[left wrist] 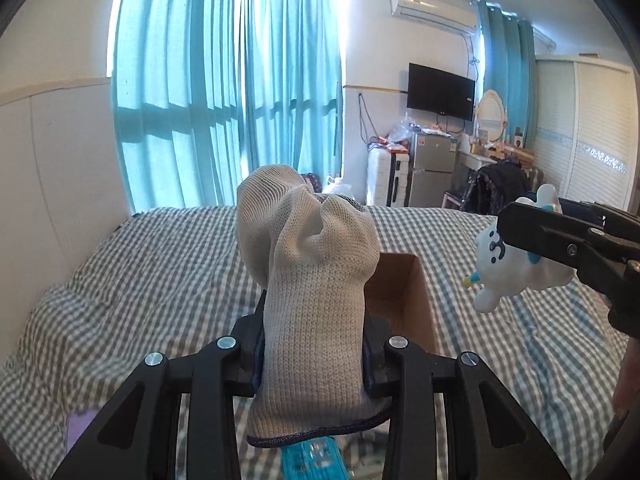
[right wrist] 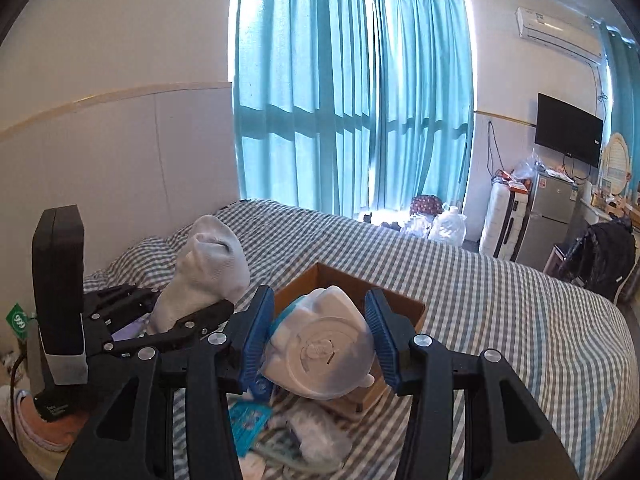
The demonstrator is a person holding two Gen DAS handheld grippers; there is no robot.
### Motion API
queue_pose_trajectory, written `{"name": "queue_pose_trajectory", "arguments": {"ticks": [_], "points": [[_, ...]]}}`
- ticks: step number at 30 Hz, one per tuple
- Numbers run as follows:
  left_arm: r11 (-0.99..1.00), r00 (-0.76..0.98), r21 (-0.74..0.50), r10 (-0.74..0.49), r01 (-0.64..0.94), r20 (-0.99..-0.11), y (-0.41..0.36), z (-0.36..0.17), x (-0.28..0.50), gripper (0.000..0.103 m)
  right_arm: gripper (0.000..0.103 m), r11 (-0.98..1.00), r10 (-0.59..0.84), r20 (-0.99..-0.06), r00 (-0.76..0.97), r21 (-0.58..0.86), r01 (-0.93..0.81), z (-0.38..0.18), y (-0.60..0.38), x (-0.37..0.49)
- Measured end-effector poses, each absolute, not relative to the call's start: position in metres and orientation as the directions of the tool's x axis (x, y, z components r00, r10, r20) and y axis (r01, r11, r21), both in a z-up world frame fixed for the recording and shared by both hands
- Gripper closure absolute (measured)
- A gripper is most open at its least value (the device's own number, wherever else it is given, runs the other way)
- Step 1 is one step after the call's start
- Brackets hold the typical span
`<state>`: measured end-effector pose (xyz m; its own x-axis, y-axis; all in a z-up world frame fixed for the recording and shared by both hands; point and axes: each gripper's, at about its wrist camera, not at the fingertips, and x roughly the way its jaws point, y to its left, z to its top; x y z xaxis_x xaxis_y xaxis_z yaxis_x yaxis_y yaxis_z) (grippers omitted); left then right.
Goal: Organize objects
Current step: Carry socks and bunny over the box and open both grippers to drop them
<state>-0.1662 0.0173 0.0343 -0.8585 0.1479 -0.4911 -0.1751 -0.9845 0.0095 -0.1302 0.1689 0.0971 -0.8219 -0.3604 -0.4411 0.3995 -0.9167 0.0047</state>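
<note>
Left tool: clamped on a white knit glove, cuff down, fingers bunched at 12 o'clock; held in the air above the bed.
Right tool: blue pads pressed on both sides of a white toy figure with blue trim, round base facing the camera.
Cardboard box: open, on the checked bed, just behind the toy at 12 o'clock.
Loose items: blue packet and a clear bag on the bed at 6 o'clock, under the right tool.
</note>
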Motion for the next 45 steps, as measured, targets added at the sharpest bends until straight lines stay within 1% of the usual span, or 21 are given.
{"name": "queue_pose_trajectory", "arguments": {"ticks": [6, 9, 12, 16, 19, 21, 25, 28, 30, 31, 32, 33, 34, 35, 37, 39, 40, 41, 45], "points": [[-0.984, -0.840, 0.003, 0.151, -0.178, -0.521, 0.024, 0.021, -0.239, 0.067, 0.056, -0.928, -0.341, -0.427, -0.837, 0.011, 0.373, 0.085, 0.165, -0.207], [-0.986, -0.827, -0.004, 0.144, -0.168, -0.543, 0.027, 0.007, -0.269, 0.067, 0.056, -0.928, -0.354, -0.434, -0.828, 0.054, 0.368, 0.069, 0.164, -0.251], [-0.986, -0.811, -0.010, 0.143, -0.167, -0.568, 0.030, -0.011, -0.291, 0.067, 0.056, -0.932, -0.345, -0.458, -0.819, 0.061, 0.358, 0.044, 0.162, -0.284], [-0.985, -0.780, -0.008, 0.142, -0.172, -0.610, 0.035, -0.045, -0.316, 0.067, 0.056, -0.933, -0.342, -0.531, -0.775, 0.096, 0.347, -0.007, 0.165, -0.320], [-0.984, -0.739, -0.011, 0.141, -0.178, -0.659, 0.037, -0.070, -0.329, 0.067, 0.056, -0.935, -0.340, -0.583, -0.738, 0.128, 0.330, -0.045, 0.178, -0.331], [-0.984, -0.721, -0.009, 0.135, -0.176, -0.679, 0.038, -0.083, -0.332, 0.067, 0.055, -0.936, -0.338, -0.602, -0.723, 0.140, 0.321, -0.056, 0.182, -0.337], [-0.985, -0.682, -0.050, 0.151, -0.166, -0.716, 0.034, -0.102, -0.330, 0.066, 0.055, -0.932, -0.353, -0.627, -0.694, 0.172, 0.319, -0.067, 0.189, -0.337], [-0.984, -0.653, -0.068, 0.159, -0.163, -0.740, 0.037, -0.107, -0.328, 0.063, 0.055, -0.925, -0.375, -0.631, -0.679, 0.206, 0.320, -0.065, 0.192, -0.329], [-0.984, -0.644, -0.071, 0.160, -0.162, -0.748, 0.038, -0.106, -0.324, 0.060, 0.054, -0.927, -0.372, -0.622, -0.689, 0.212, 0.309, -0.060, 0.196, -0.322], [-0.984, -0.644, -0.075, 0.164, -0.163, -0.747, 0.038, -0.103, -0.319, 0.056, 0.051, -0.929, -0.368, -0.617, -0.696, 0.206, 0.308, -0.054, 0.198, -0.317], [-0.983, -0.647, -0.077, 0.167, -0.164, -0.744, 0.037, -0.100, -0.316, 0.050, 0.047, -0.930, -0.365, -0.612, -0.702, 0.203, 0.307, -0.049, 0.199, -0.313], [-0.984, -0.651, -0.076, 0.164, -0.161, -0.741, 0.037, -0.095, -0.310, 0.047, 0.038, -0.930, -0.365, -0.601, -0.711, 0.204, 0.305, -0.043, 0.201, -0.309], [-0.985, -0.653, -0.074, 0.160, -0.156, -0.741, 0.034, -0.093, -0.305, 0.040, 0.034, -0.929, -0.368, -0.589, -0.719, 0.207, 0.306, -0.036, 0.202, -0.303], [-0.986, -0.655, -0.071, 0.153, -0.150, -0.740, 0.035, -0.088, -0.304, 0.036, 0.033, -0.929, -0.370, -0.580, -0.726, 0.206, 0.309, -0.031, 0.203, -0.298], [-0.989, -0.677, -0.063, 0.138, -0.134, -0.723, 0.030, -0.077, -0.291, 0.024, 0.031, -0.930, -0.364, -0.562, -0.742, 0.184, 0.317, -0.021, 0.206, -0.286], [-0.992, -0.698, -0.048, 0.114, -0.113, -0.707, 0.028, -0.065, -0.282, 0.017, 0.029, -0.932, -0.359, -0.541, -0.761, 0.160, 0.326, -0.009, 0.208, -0.272], [-0.994, -0.709, -0.043, 0.101, -0.099, -0.698, 0.026, -0.058, -0.275, 0.012, 0.028, -0.930, -0.364, -0.527, -0.768, 0.152, 0.336, -0.002, 0.209, -0.264], [-0.995, -0.718, -0.041, 0.094, -0.090, -0.690, 0.026, -0.052, -0.272, 0.009, 0.027, -0.926, -0.373, -0.512, -0.773, 0.148, 0.349, 0.004, 0.211, -0.256], [-0.999, -0.753, -0.012, 0.043, -0.047, -0.656, 0.022, -0.026, -0.245, 0.009, 0.025, -0.917, -0.391, -0.469, -0.792, 0.121, 0.381, 0.027, 0.219, -0.222]]}}
